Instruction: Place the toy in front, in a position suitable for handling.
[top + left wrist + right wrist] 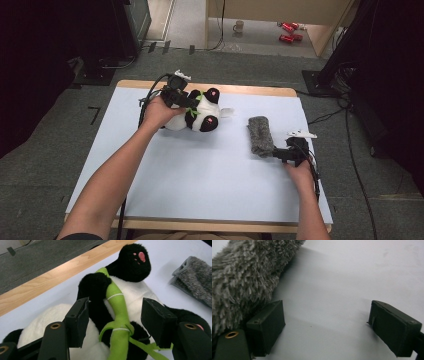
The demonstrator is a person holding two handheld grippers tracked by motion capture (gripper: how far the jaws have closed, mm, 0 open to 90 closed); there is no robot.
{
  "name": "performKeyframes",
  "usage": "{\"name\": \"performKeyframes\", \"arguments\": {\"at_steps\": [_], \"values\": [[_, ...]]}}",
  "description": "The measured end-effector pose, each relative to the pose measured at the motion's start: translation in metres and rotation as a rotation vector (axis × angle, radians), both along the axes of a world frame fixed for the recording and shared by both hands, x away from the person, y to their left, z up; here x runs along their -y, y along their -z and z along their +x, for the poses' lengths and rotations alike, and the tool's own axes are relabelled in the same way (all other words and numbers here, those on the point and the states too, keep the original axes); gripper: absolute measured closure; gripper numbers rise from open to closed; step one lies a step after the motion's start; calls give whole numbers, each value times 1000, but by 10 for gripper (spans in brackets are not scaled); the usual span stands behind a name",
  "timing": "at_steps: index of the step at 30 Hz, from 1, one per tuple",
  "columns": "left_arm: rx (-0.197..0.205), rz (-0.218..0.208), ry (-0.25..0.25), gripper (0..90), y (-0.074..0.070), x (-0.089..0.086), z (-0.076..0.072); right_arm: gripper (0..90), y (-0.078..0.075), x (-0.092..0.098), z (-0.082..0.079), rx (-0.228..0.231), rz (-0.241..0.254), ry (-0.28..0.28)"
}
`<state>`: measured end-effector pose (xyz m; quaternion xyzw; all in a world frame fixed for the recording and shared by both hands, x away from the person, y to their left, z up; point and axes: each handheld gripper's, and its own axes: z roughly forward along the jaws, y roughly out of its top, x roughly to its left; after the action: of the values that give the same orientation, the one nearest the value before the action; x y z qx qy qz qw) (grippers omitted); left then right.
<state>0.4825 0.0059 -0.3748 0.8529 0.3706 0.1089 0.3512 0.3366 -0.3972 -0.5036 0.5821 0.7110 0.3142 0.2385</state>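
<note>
Tongs [115,320] astride black-white plush panda [130,290]

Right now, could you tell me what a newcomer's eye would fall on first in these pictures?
The black-and-white panda plush lies at the far left of the white table, a green bamboo stalk across its chest. The left gripper is over it, jaws open either side of the stalk. To the right lies a grey fuzzy cloth, with the right gripper open at its near end.
</note>
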Motion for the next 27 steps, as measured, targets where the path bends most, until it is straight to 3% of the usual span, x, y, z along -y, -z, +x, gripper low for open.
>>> {"name": "performKeyframes", "arguments": {"at_steps": [6, 9, 12, 16, 24, 27], "values": [[-19, 39, -2, 400, 19, 9, 3, 130, 0, 0, 0, 0, 0, 0], [-7, -3, -38, 417, 24, 7, 4, 130, 0, 0, 0, 0, 0, 0], [-7, -35, -54, 532, 27, 5, 2, 130, 0, 0, 0, 0, 0, 0], [20, -2, -53, 739, 22, 11, -7, 130, 0, 0, 0, 0, 0, 0], [23, -17, -59, 773, 6, 6, -19, 130, 0, 0, 0, 0, 0, 0], [56, -40, -66, 774, -5, 2, -28, 130, 0, 0, 0, 0, 0, 0]]}}
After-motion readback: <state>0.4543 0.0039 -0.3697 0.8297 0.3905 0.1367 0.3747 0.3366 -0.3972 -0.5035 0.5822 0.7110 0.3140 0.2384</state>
